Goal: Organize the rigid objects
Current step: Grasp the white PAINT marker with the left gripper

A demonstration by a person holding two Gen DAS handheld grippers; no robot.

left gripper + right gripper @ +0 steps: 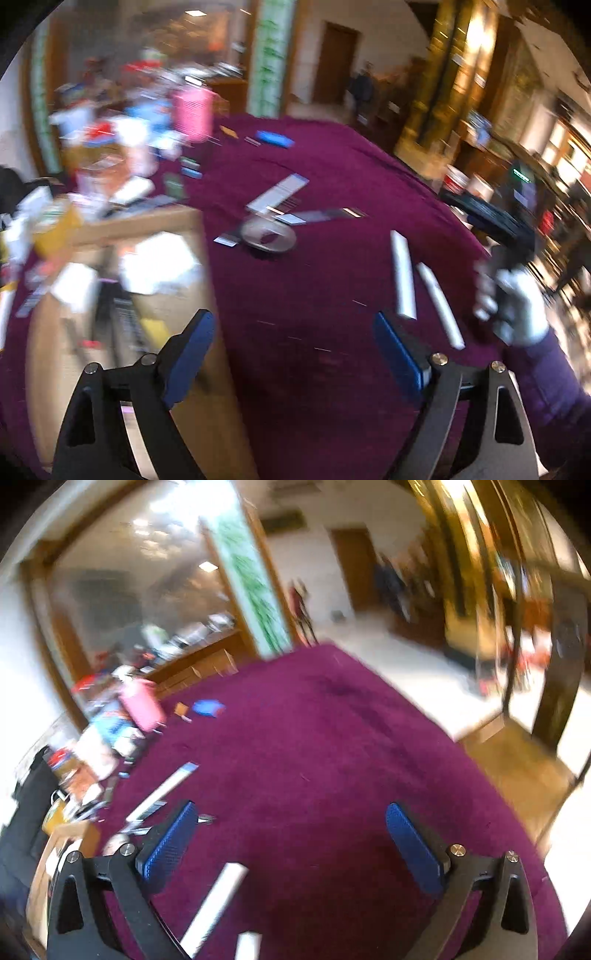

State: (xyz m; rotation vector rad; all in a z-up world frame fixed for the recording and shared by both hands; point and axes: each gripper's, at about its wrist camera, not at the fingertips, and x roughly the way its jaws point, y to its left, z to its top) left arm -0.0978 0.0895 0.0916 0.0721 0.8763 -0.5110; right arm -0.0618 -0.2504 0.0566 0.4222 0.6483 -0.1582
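Both views are motion-blurred. My left gripper point(295, 321) is open and empty above the purple tablecloth point(332, 177). Two white bars point(403, 274) lie side by side just ahead to its right. A clear tape roll point(269, 233) and flat card strips point(277, 192) lie further ahead. My right gripper point(291, 816) is open and empty over the cloth point(314, 738). One white bar point(216, 904) lies low between its fingers, with a second bar's end point(248, 946) at the bottom edge. In the left wrist view the right gripper point(491, 218) shows at the right, held by a gloved hand.
An open cardboard box point(122, 280) with mixed items sits at the left. A pink case point(194, 112), a blue box point(275, 139) and a cluttered pile stand at the table's far left. The round table's edge point(461, 746) drops to the floor on the right.
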